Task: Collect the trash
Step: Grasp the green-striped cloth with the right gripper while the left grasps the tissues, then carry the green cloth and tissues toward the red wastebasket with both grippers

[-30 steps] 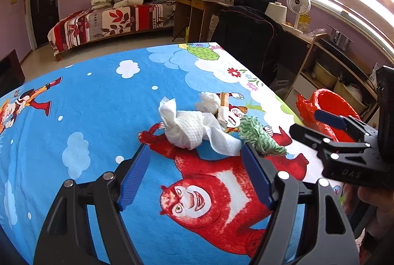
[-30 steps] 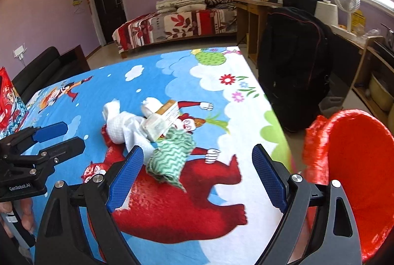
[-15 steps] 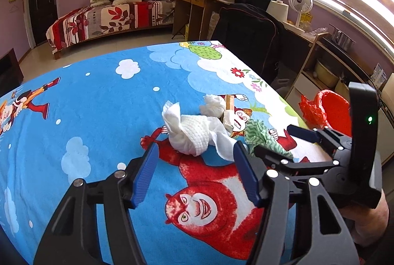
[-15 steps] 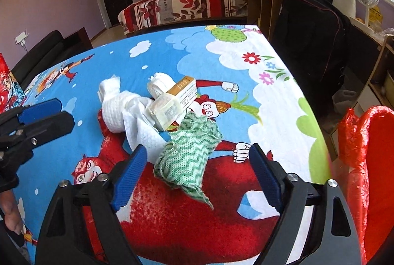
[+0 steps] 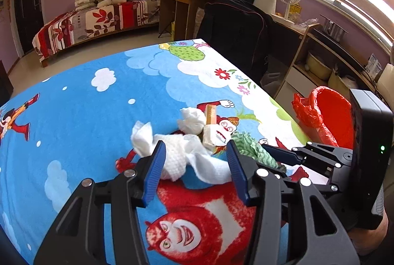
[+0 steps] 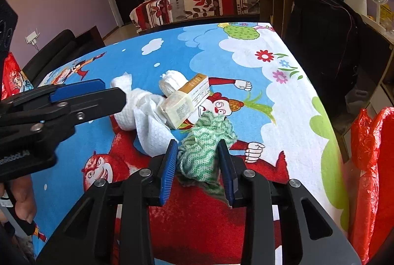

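Pickup step: right gripper [image 6: 198, 166] pinching green cloth [image 6: 205, 141]; left gripper [image 5: 195, 166] half-open around white paper towel [image 5: 177, 156]. Next: squeeze, carry both to red bin [image 5: 332, 117].

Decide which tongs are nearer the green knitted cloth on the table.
Right. The right tongs straddle the green knitted cloth, one pad on each side. The left tongs sit beside it, around the white paper towel.

Right claw [image 6: 198, 166] narrowed around green cloth [image 6: 205, 141], left claw [image 5: 197, 166] narrowed around white tissue [image 5: 179, 156]
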### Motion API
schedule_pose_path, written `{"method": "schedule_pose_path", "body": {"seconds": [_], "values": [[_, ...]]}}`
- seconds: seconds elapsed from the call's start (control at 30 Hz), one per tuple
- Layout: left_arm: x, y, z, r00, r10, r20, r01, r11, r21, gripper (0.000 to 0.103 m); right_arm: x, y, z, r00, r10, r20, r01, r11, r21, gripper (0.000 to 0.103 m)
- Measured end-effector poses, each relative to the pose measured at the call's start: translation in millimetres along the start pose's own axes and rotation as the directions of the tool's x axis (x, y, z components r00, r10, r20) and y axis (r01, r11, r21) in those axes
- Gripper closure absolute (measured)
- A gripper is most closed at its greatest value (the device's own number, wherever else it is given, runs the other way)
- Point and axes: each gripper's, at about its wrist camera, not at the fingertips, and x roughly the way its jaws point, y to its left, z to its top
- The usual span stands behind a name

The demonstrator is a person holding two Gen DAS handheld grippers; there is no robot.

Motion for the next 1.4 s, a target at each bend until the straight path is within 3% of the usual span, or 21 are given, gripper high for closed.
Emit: {"method": "schedule_pose_path", "body": {"seconds": [0.2,0.7,0.77,1.0,1.07,1.17,1.4], "values": [[22,-9,9,0.999,-0.042,-0.028,0.042,0.999,0.009,0.060,-9,-11,2,1.000,-0.011,0.017,0.011,1.000,0.010,0.074],[51,3,37,0.999,0.012,-0.050,-0.012,1.000,0.002,0.060,-22,-32,-4,0.999,-0.023,0.032,0.021,0.999,0.044,0.074],[60,6,39,0.996,0.033,-0.078,-0.033,0.999,-0.005,0.067,-24,-34,-4,0.999,-0.025,0.036,0.024,0.999,0.044,0.074],[78,3,36,0.990,0.030,-0.137,-0.029,1.000,0.012,0.069,-32,-38,-8,0.998,-0.037,0.042,0.034,0.998,0.049,0.074],[78,0,37,0.989,0.024,-0.143,-0.022,1.000,0.015,0.079,-34,-40,-9,0.998,-0.038,0.044,0.036,0.998,0.054,0.074],[78,-4,37,0.989,0.022,-0.148,-0.019,1.000,0.023,0.085,-37,-42,-10,0.998,-0.040,0.047,0.037,0.998,0.057,0.074],[71,-17,29,0.989,-0.025,-0.147,0.028,1.000,0.013,0.087,-44,-48,-15,0.997,-0.049,0.054,0.045,0.997,0.069,0.074]]}}
